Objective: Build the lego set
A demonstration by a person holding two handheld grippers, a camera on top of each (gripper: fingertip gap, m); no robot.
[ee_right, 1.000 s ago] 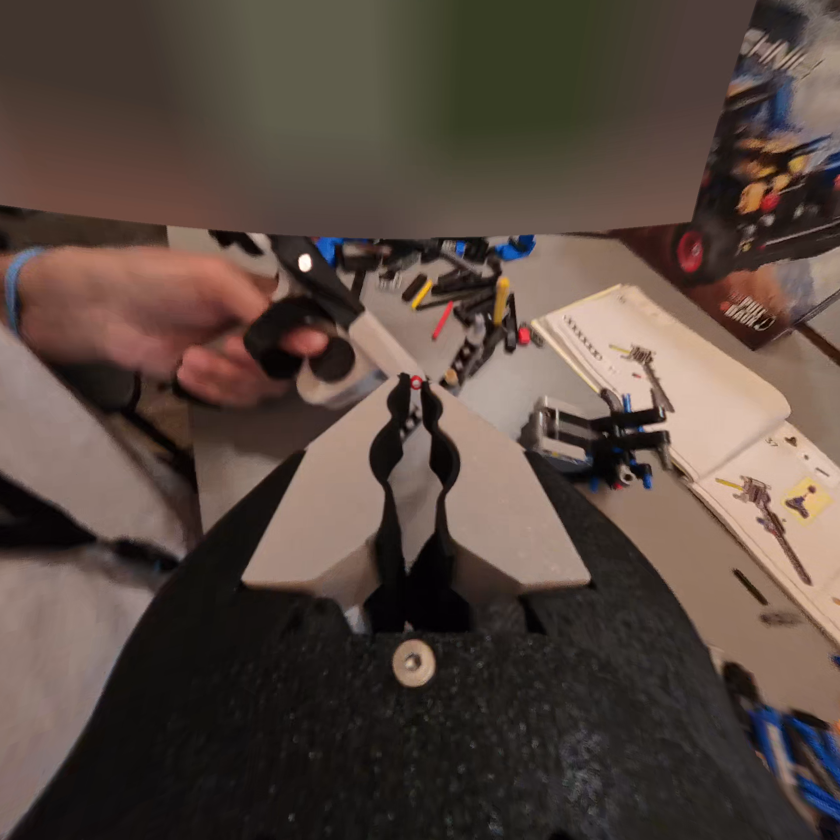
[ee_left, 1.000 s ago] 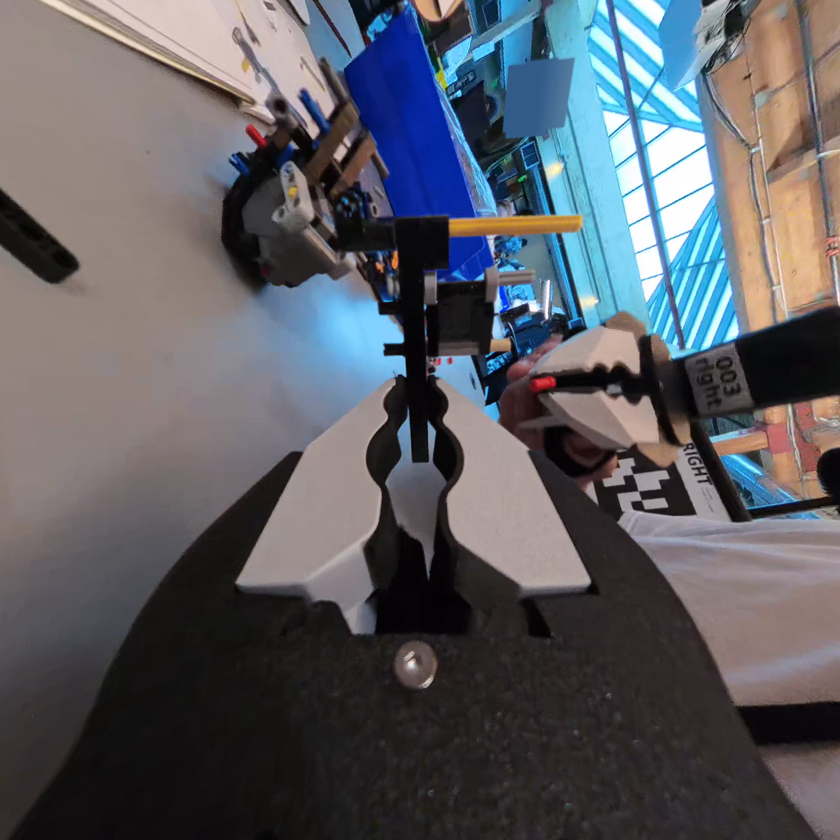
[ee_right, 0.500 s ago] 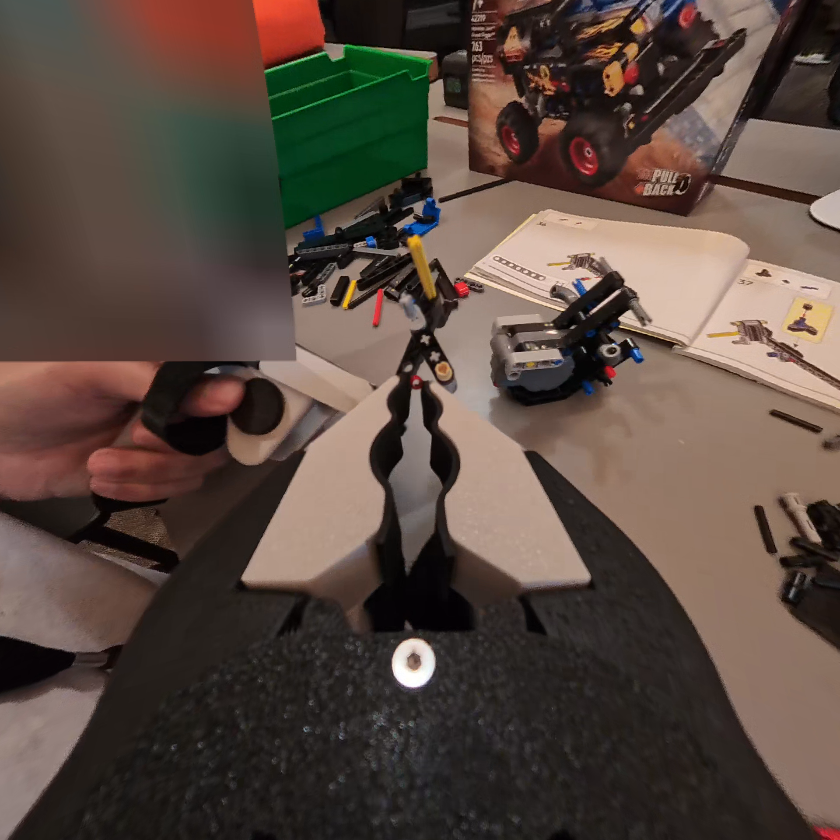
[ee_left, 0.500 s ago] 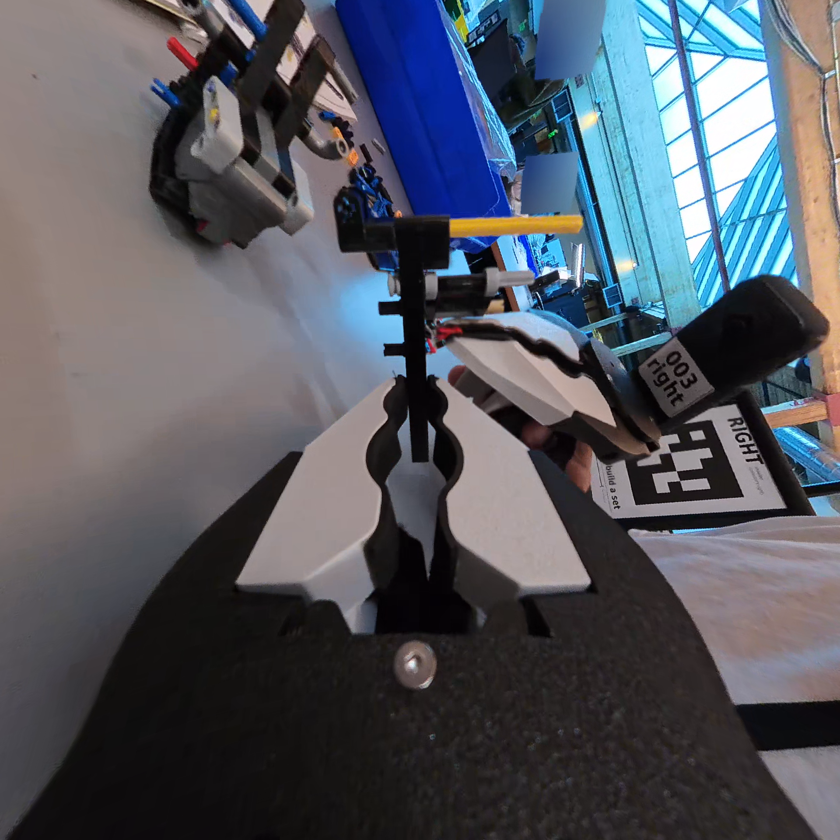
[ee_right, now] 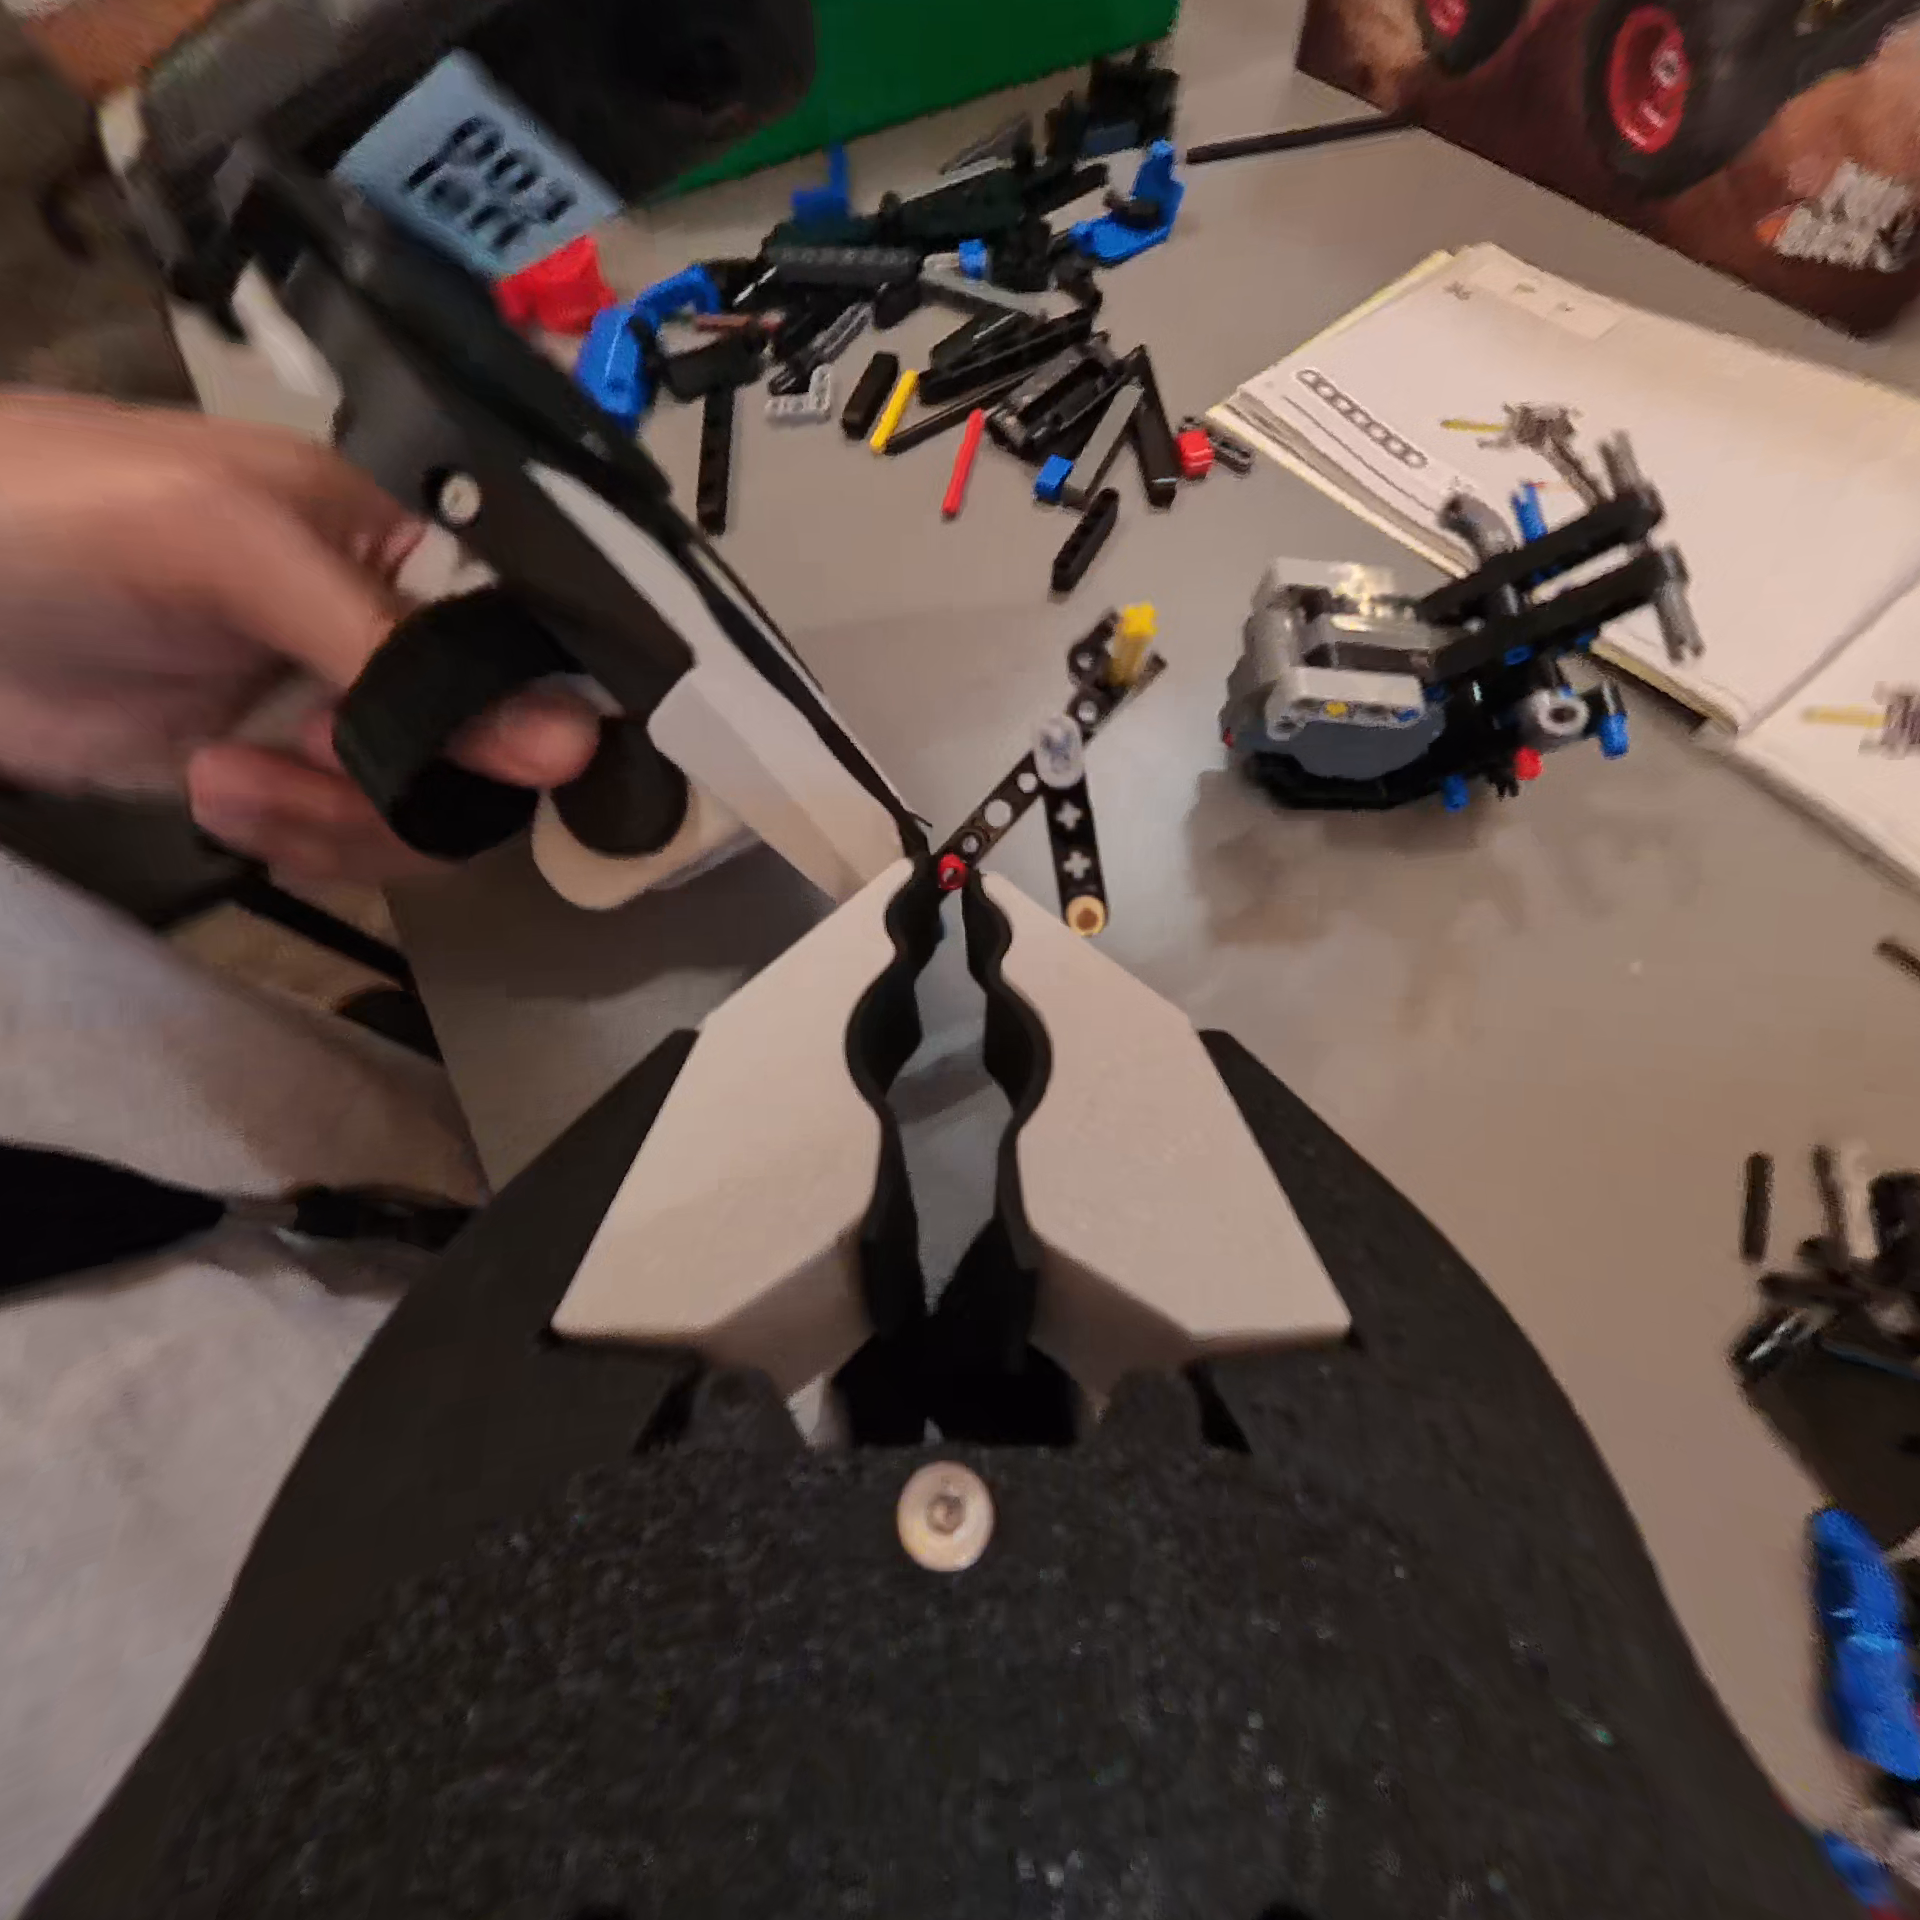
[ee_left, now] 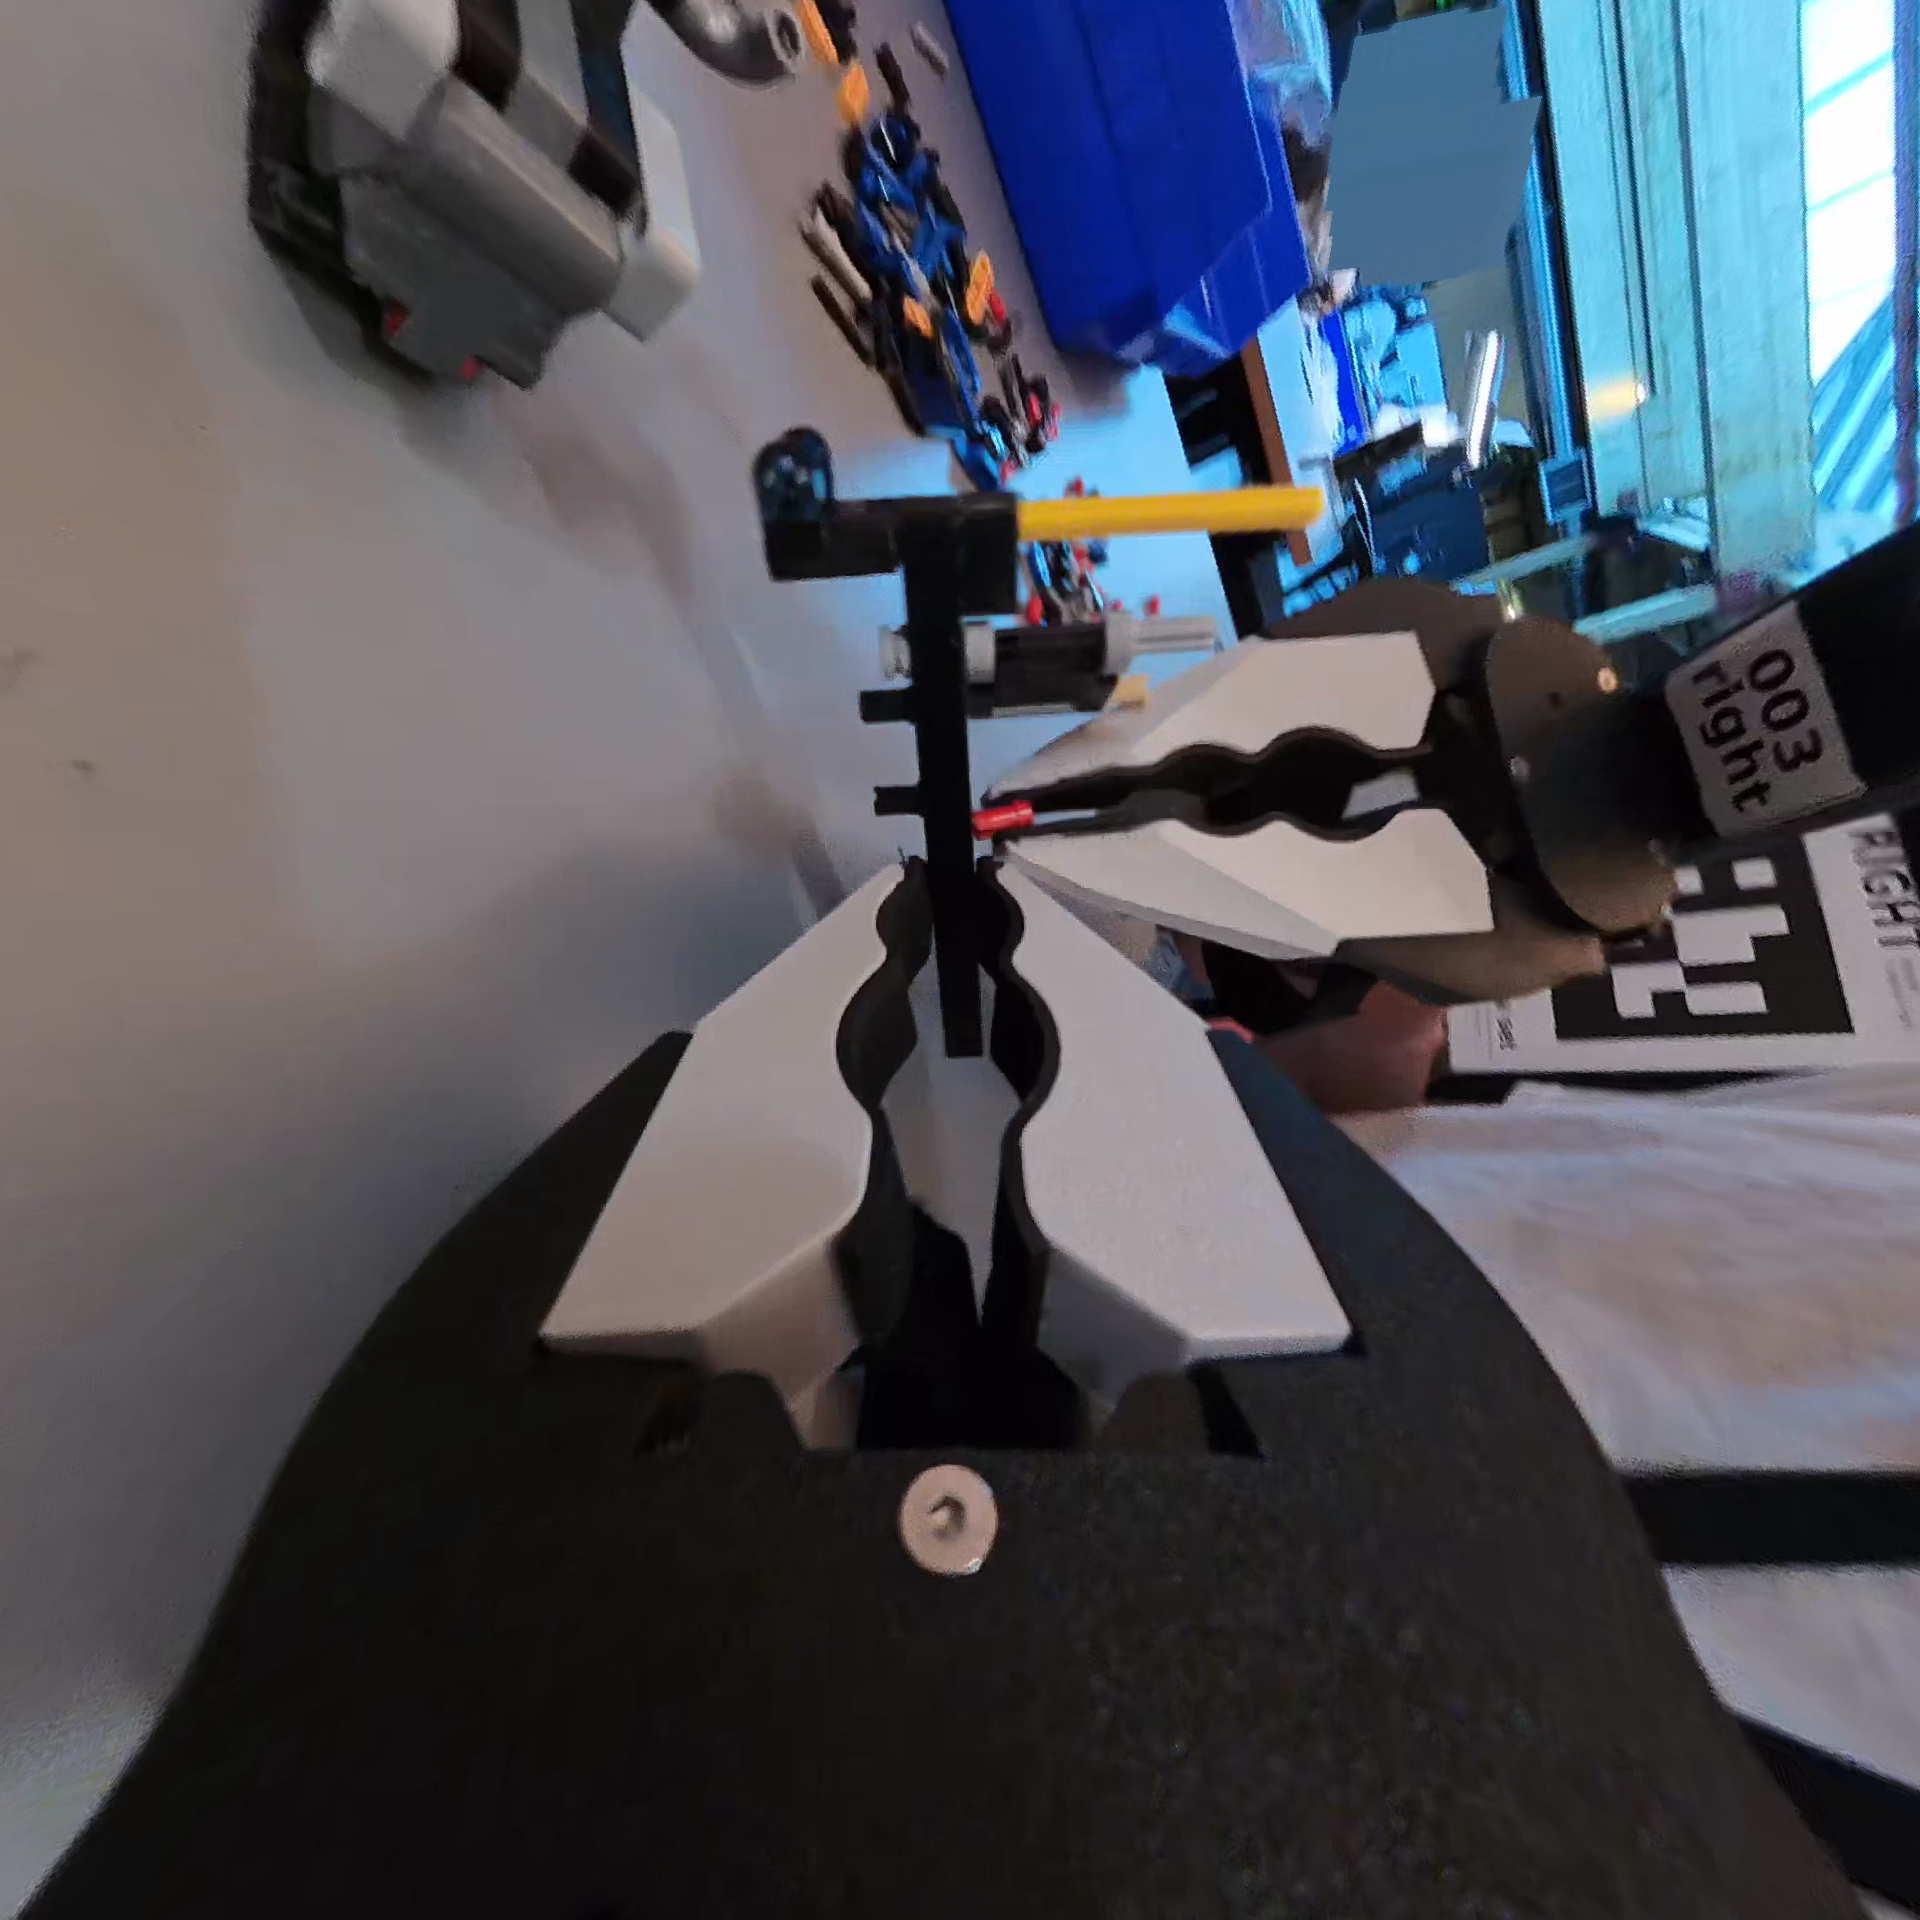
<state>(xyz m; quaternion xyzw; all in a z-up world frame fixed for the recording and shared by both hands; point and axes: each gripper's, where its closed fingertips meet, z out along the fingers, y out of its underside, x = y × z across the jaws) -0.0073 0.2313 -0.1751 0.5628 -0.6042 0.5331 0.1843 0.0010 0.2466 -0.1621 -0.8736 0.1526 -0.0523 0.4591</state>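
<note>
so my left gripper (ee_left: 948, 883) is clamped tight on the black beam (ee_left: 943, 790), pinching its lower end right at the fingertips with the rest sticking out forward. that beam is part of a little sub-assembly: a yellow axle (ee_left: 1169, 511) pokes out sideways from the far end through a black connector, and a short black piece with light grey ends (ee_left: 1044, 652) sits across it a bit lower down. from the right wrist view you can see the holes along the beam (ee_right: 1003, 810) and a second short black beam (ee_right: 1075, 842) hanging off it with a tan pin at its tip.

my right gripper (ee_right: 948, 881) is nearly closed, holding a small red pin (ee_right: 948, 871) at the very tips. in the left wrist view the red pin (ee_left: 1003, 821) is pointing at the side of the beam, its end just touching or about to, i can't tell if it's in a hole. the two grippers' tips are practically touching each other there.

everything's up in the air above the grey table (ee_right: 1351, 1039). on the table further off: the half-built grey and black chassis (ee_right: 1434, 686) lying against the open instruction booklet (ee_right: 1558, 384), a messy pile of loose black, blue, red and yellow parts (ee_right: 987, 353), the set's box (ee_right: 1621, 125) at the back, and a green bin (ee_right: 935, 73) beside it. my hand (ee_right: 260, 623) on the left gripper's trigger is pretty blurry.
</note>
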